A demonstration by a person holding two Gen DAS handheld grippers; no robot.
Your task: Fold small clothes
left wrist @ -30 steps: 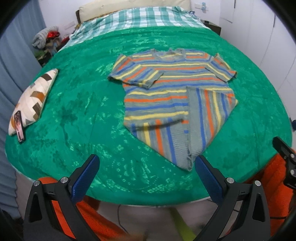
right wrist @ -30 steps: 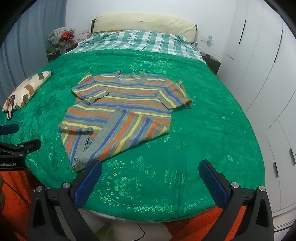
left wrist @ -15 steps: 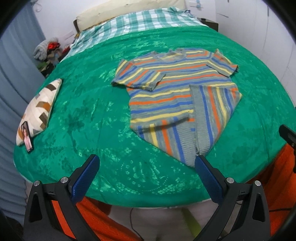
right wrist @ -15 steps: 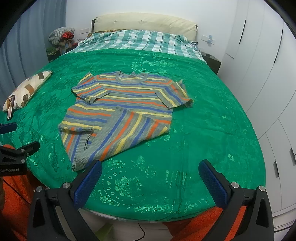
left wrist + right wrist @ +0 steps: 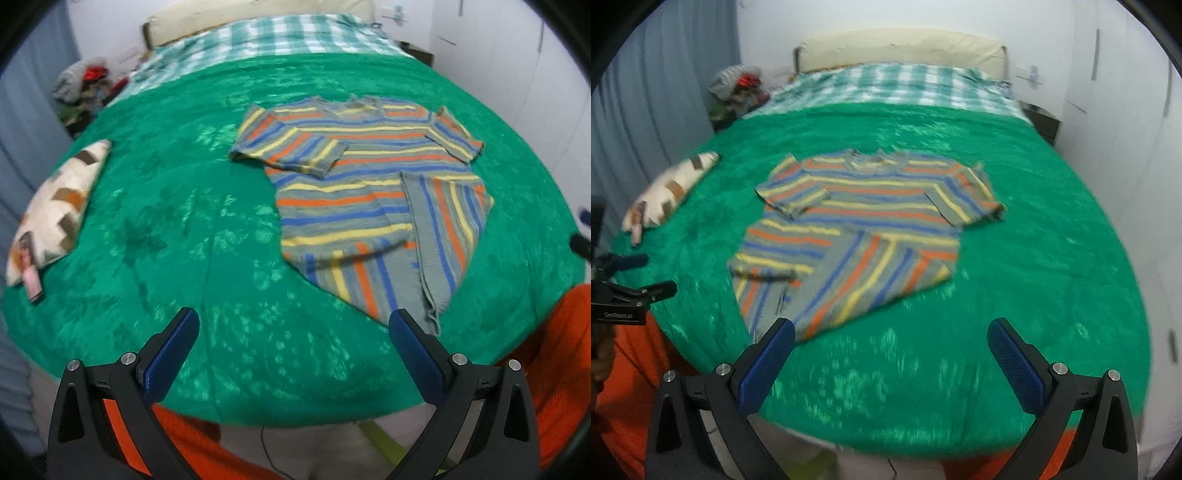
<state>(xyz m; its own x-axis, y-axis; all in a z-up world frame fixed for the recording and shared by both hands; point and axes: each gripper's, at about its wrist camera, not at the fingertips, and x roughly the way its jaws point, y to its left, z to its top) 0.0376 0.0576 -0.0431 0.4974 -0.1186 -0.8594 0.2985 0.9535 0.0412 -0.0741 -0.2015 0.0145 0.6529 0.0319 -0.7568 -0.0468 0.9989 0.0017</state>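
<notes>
— So, where's the striped sweater (image 5: pixel 373 206)?
— Flat on the green bedspread (image 5: pixel 166 229), ahead of both tools, its lower hem corner folded over.
— And the tools?
— Left tool (image 5: pixel 291 354) and right tool (image 5: pixel 890 360) both gape wide, gripping nothing.

Striped sweater (image 5: pixel 354 192) partly folded on green bedspread (image 5: pixel 166 221), hand-held gripper (image 5: pixel 293 350) spread wide

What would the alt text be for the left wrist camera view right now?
A striped knit shirt lies partly folded on a green bedspread, its lower right corner turned inward. The open left gripper hovers empty at the near edge; a patterned pillow lies far left.
</notes>
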